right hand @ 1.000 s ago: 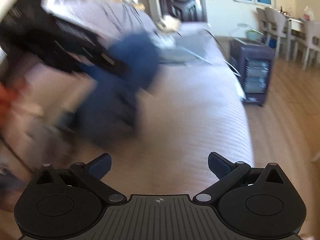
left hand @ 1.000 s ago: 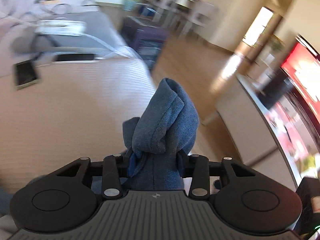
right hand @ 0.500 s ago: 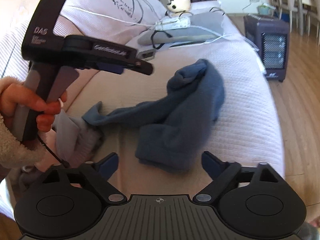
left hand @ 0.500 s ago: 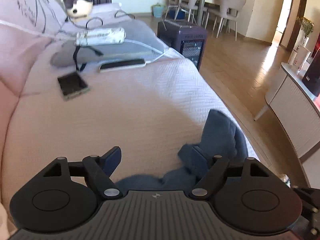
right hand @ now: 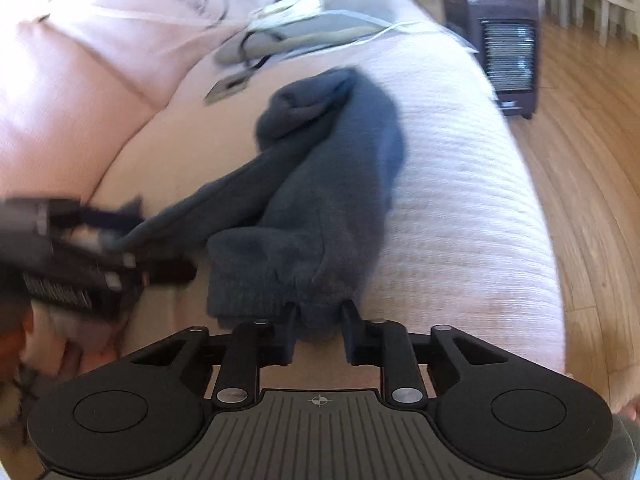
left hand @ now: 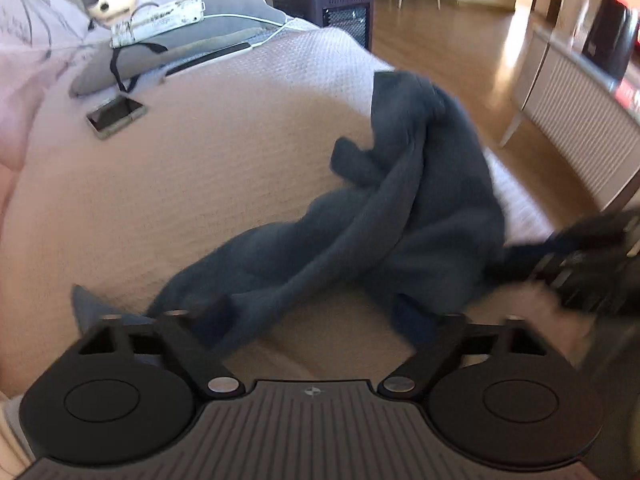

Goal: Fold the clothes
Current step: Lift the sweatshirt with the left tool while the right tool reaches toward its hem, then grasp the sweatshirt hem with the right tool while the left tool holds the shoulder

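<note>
A dark blue fleece garment [left hand: 420, 216] lies crumpled on the pink bedspread [left hand: 200, 184], one long strand trailing toward me. My left gripper [left hand: 314, 318] hovers low over that strand's end. Its jaws are closing, with cloth lying against the left finger [left hand: 216, 316] and bare bedspread in most of the gap. In the right wrist view the same garment [right hand: 328, 184] runs up the bed. My right gripper [right hand: 320, 328] is closing on a bunched hem that fills the narrow gap between its fingers. The blurred left gripper [right hand: 136, 240] shows at the strand's end.
A phone [left hand: 116, 116], a dark flat device [left hand: 208, 58] and a white power strip [left hand: 158, 24] with cables lie at the bed's far end. A pink pillow [right hand: 100, 40] is on the left. A dark heater [right hand: 508, 52] stands on the wood floor beside the bed's edge.
The left gripper, which held the garment aloft, let it drop on the bed and came down over its trailing end. The right gripper's wide jaws sank and narrowed onto the hem.
</note>
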Available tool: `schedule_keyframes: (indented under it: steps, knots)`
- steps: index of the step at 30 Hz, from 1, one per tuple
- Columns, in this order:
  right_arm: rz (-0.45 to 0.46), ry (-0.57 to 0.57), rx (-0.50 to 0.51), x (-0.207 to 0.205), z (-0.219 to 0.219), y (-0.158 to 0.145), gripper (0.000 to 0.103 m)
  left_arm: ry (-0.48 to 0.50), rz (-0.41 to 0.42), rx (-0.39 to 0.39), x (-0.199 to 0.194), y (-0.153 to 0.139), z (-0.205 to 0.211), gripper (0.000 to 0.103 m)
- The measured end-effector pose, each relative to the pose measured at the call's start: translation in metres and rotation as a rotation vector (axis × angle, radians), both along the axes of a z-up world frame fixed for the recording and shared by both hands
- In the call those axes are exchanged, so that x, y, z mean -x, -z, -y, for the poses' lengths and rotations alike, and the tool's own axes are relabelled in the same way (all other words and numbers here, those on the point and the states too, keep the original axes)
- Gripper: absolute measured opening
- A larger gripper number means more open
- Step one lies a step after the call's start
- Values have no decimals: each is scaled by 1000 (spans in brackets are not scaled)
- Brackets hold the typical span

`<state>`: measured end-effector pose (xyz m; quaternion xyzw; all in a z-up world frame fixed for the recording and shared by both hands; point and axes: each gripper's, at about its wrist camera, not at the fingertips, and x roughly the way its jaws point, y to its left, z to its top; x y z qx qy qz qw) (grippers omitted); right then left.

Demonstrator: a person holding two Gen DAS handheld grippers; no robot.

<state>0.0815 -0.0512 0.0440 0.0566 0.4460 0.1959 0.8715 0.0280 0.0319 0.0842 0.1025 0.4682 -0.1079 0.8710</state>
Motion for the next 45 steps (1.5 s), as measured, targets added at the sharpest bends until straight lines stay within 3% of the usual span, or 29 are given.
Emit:
schedule_keyframes:
  steps: [1,4,8,12,13,15,17,21,24,30,33,35,36,39,42,45]
  knots:
    - [16,14,9,1,3,-4,18,-4,-6,-9,-1,1,-2,33]
    - [83,36,52,7,13,-21,15,-23,12,30,-2,-15,-12,27]
    - [184,95,122,19,42,-58,13,-31,72,60,5,-47,-24,27]
    - [285,204,197,16,80,-96,12,-49,140,34,10,-73,-31,28]
    - [306,227,203,14,89,-102,4,-54,148,30,9,-76,-32,29]
    - [326,253,207,7,100,-109,4,-63,147,33,5,-76,-33,37]
    - [310,249,211,-3,103,-108,4,-57,135,43,3,-73,-31,42]
    - [262,224,193,-11,102,-98,11,-1,110,63,6,-67,-17,67]
    - [196,175,181,-2,100,-81,14,50,101,79,0,-61,-2,69]
    - [63,95,187,16,95,-43,37,153,62,134,-28,-40,39,77]
    - [15,72,182,23,96,-30,50,192,62,84,-41,-24,58,79]
    - [-6,69,171,22,97,-23,52,202,47,71,-51,-14,67,78]
    - [-18,68,162,22,98,-20,52,206,36,74,-55,-9,70,74]
    - [-67,66,109,12,102,-9,52,230,-3,100,-65,1,77,36]
    - [-98,61,83,1,104,3,51,228,-11,127,-70,-1,77,23]
    - [-92,56,61,-5,103,1,23,208,16,136,-79,-11,72,17]
